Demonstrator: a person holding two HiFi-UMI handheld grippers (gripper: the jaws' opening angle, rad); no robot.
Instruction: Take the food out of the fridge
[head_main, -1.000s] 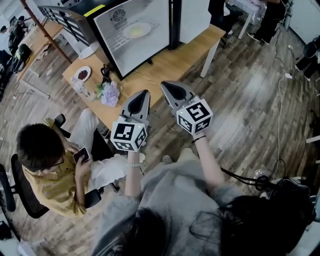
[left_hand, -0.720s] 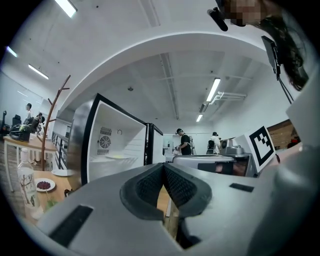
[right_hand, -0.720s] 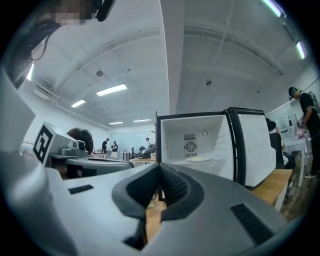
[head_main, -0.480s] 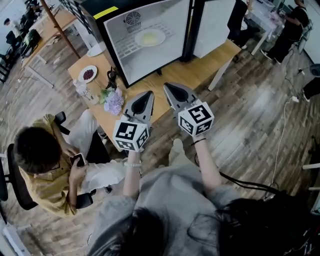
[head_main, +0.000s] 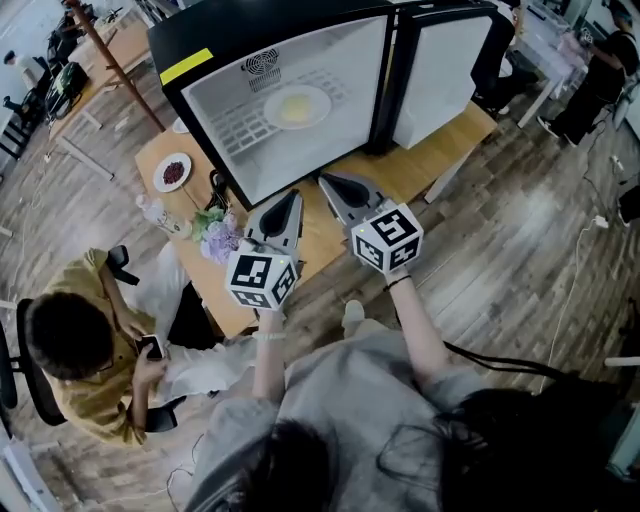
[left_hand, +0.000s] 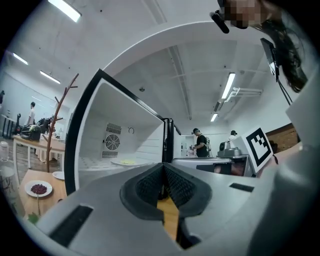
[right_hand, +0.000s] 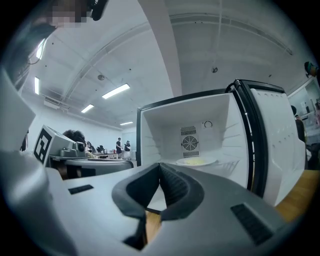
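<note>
Two empty claws pressed together, left claw (head_main: 292, 194), right claw (head_main: 326, 181), one open fridge (head_main: 200, 45), one plate of food (head_main: 296, 106) inside.

No legible text, labels or numbers anywhere.

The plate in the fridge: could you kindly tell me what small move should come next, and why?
Probably open the right hand-held gripper. Its jaws are shut and empty, just outside the open fridge, and the plate of food lies inside, untouched. The jaws would have to part before they could take its rim.
</note>
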